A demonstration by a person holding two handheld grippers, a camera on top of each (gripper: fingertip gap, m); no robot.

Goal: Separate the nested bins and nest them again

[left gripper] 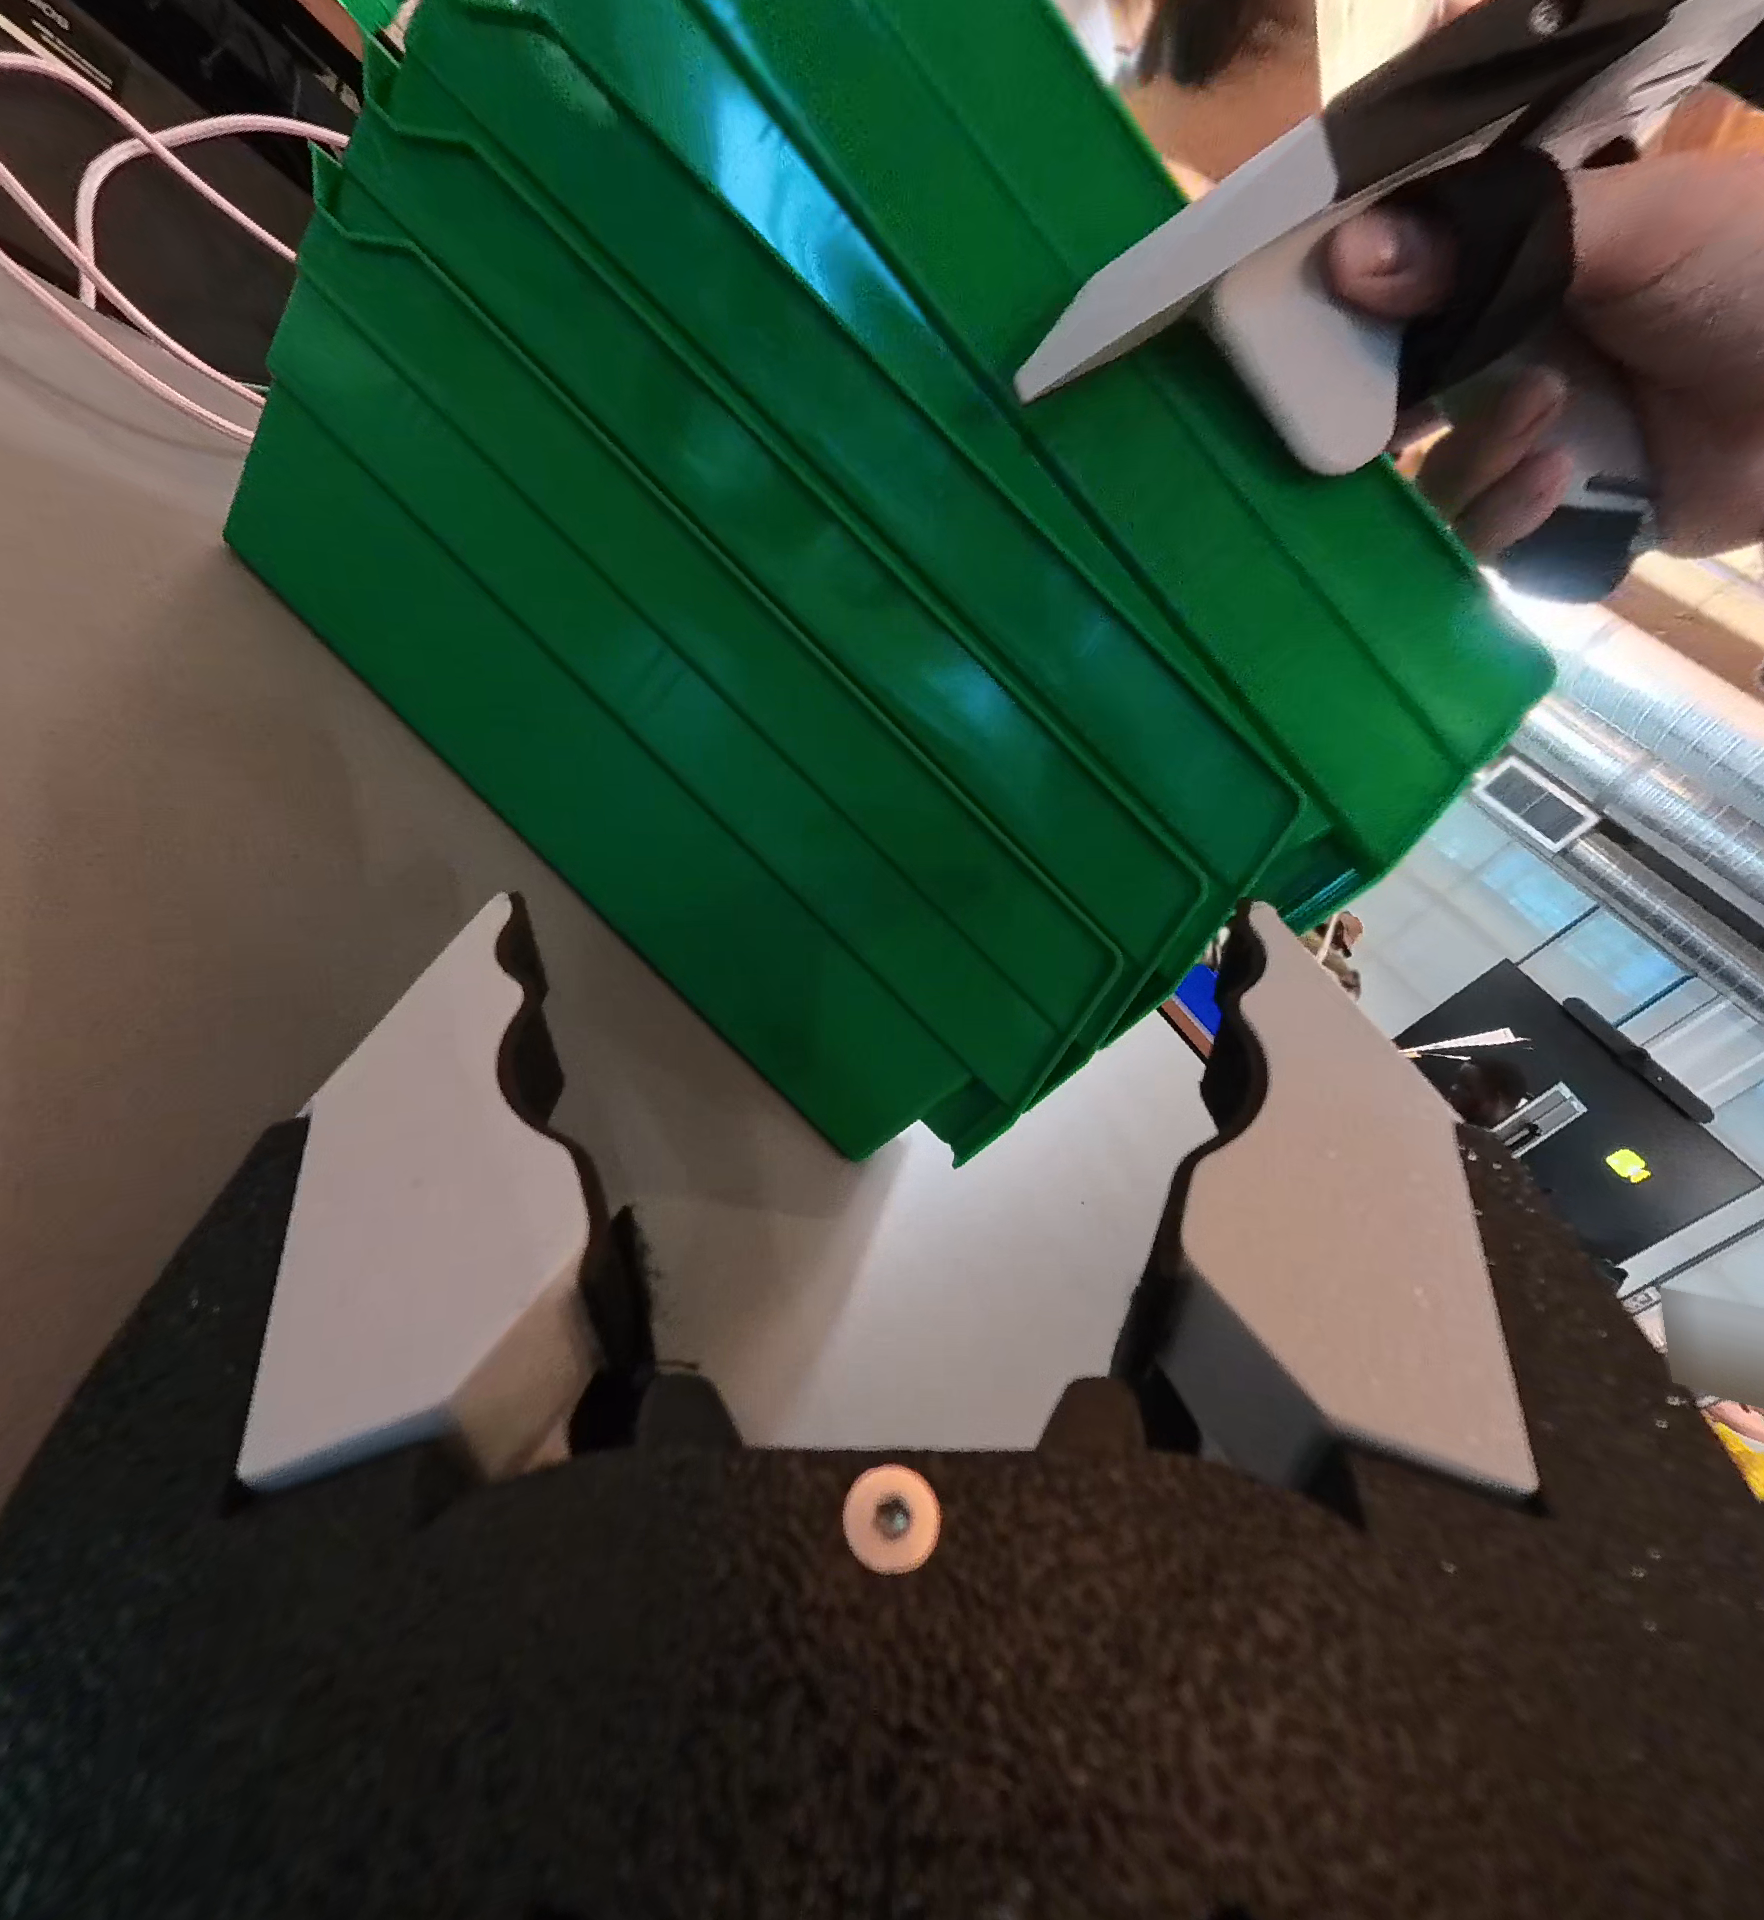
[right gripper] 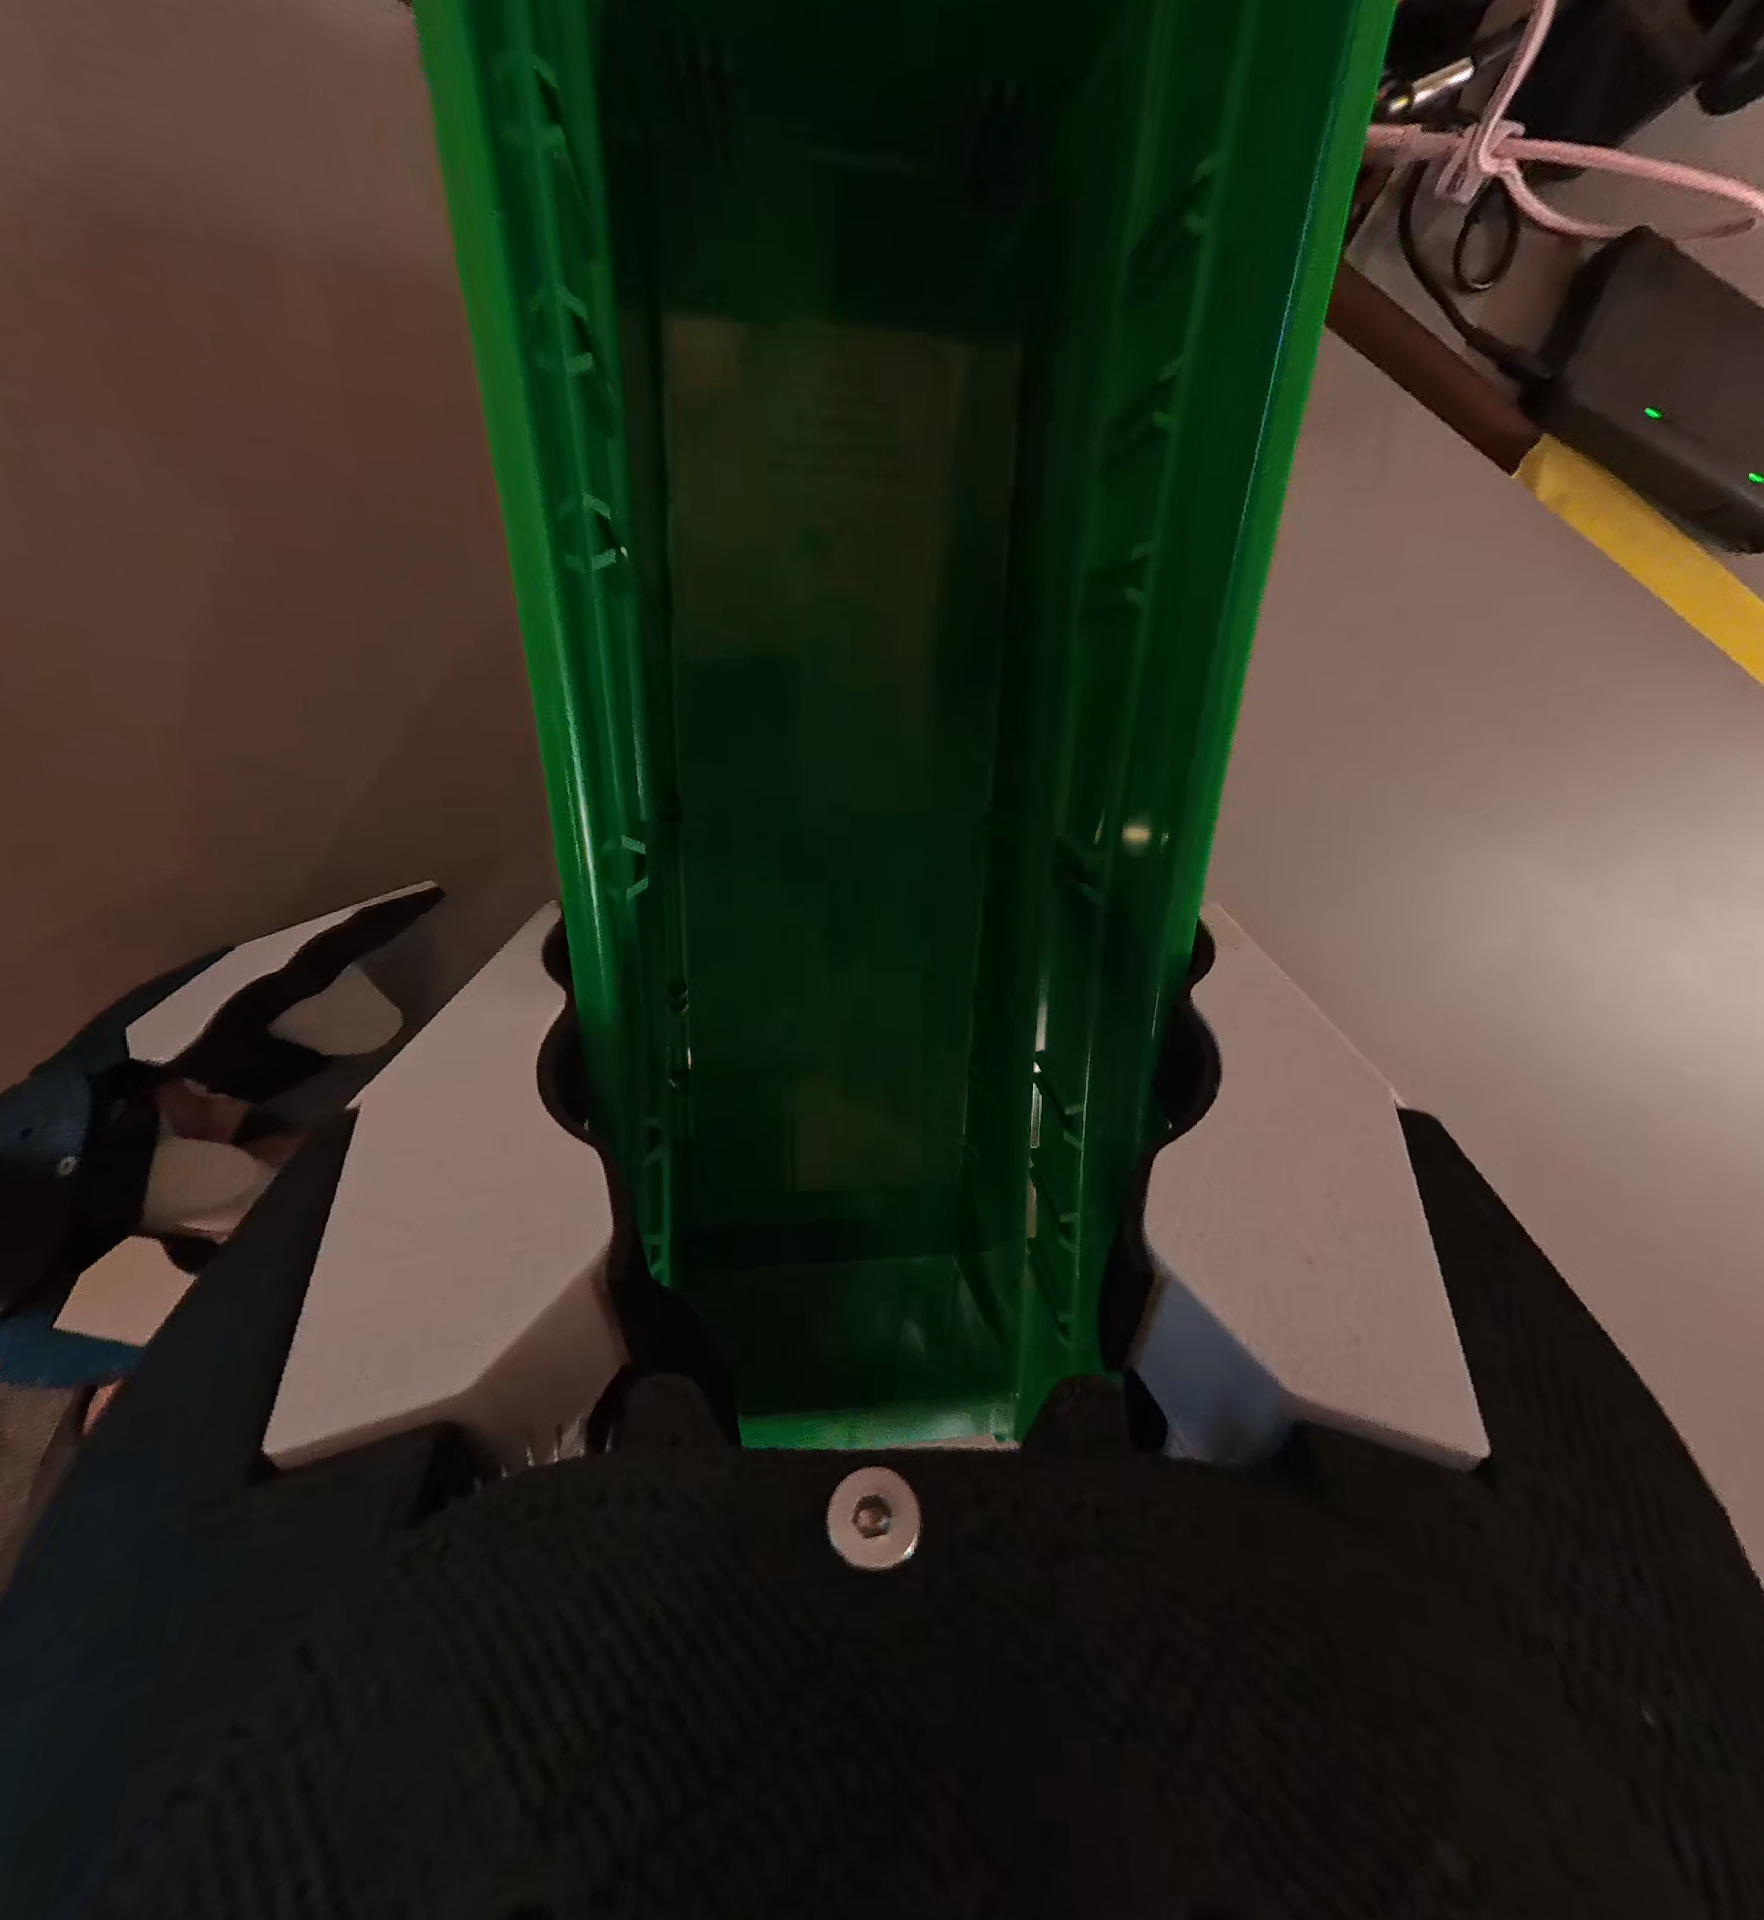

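A stack of nested green bins (left gripper: pixel 701 675) lies on the beige table (left gripper: pixel 78 831). My right gripper (left gripper: pixel 1169 416) is shut across the two long walls of the top green bin (left gripper: pixel 1325 623), which sticks out past the bins below it. In the right wrist view this bin (right gripper: pixel 857 623) runs away between my right gripper (right gripper: pixel 878 925) fingers, its open inside facing the camera. My left gripper (left gripper: pixel 883 914) is open and empty, just short of the stack's near lower corner. It also shows in the right wrist view (right gripper: pixel 390 966), at the left.
Pink cables (left gripper: pixel 130 208) lie behind the stack. A black box with green lights (right gripper: pixel 1688 405) and a yellow tape strip (right gripper: pixel 1688 613) sit at the table's far right. A hand (left gripper: pixel 1688 343) holds the right gripper.
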